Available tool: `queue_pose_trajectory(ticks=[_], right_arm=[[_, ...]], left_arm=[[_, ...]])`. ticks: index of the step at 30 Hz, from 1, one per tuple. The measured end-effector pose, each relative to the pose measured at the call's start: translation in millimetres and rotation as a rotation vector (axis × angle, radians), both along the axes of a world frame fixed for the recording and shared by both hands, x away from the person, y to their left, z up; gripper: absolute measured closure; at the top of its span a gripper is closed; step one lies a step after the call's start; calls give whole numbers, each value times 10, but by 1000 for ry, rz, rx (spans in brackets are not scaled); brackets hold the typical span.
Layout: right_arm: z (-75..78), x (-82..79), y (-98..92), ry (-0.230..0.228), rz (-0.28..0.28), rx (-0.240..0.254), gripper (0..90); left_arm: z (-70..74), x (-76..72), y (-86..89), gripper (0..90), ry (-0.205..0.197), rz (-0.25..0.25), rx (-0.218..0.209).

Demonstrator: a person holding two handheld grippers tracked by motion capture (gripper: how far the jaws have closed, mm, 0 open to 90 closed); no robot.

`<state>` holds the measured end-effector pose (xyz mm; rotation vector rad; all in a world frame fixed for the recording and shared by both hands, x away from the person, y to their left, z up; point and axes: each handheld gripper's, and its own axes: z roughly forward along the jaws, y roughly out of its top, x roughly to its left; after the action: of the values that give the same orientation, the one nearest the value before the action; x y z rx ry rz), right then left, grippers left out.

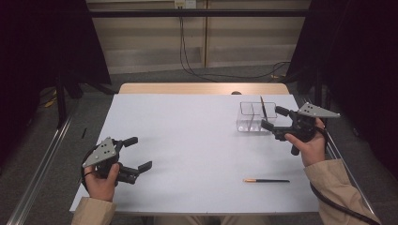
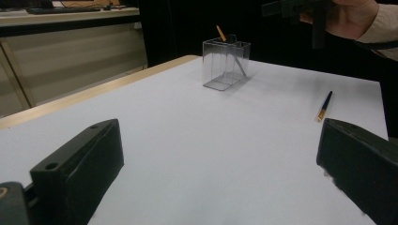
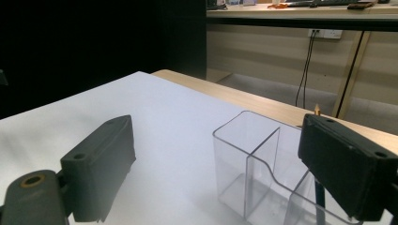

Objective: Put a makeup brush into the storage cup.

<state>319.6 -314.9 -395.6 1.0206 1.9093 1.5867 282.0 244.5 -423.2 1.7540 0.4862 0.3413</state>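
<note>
A clear plastic divided holder (image 1: 248,123) stands at the table's far right. A thin dark brush (image 1: 264,108) leans inside it, gold-orange end up. A second brush (image 1: 266,180) lies flat near the front edge. My right gripper (image 1: 274,118) hovers open just right of the holder, nothing between its jaws. In the right gripper view the holder (image 3: 253,159) sits between the wide-apart jaws of the gripper (image 3: 220,164), and the brush tip (image 3: 317,109) peeks over the right jaw. My left gripper (image 1: 139,153) rests open at the front left. The left gripper view shows the holder (image 2: 226,64) and the lying brush (image 2: 325,106) far off.
A pale sheet covers the table (image 1: 187,140), with a wooden strip (image 1: 202,88) showing at the back. Dark curtains flank both sides. Cables (image 1: 187,65) run along the floor behind the table. The other hand (image 2: 347,18) appears at the top right of the left gripper view.
</note>
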Motion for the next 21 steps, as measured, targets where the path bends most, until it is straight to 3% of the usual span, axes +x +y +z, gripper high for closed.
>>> queue_pose_trajectory(ticks=[21], right_arm=[[-113, -201, 19, 3, 45, 4, 101]], left_arm=[[4, 0, -3, 7, -3, -2, 4]])
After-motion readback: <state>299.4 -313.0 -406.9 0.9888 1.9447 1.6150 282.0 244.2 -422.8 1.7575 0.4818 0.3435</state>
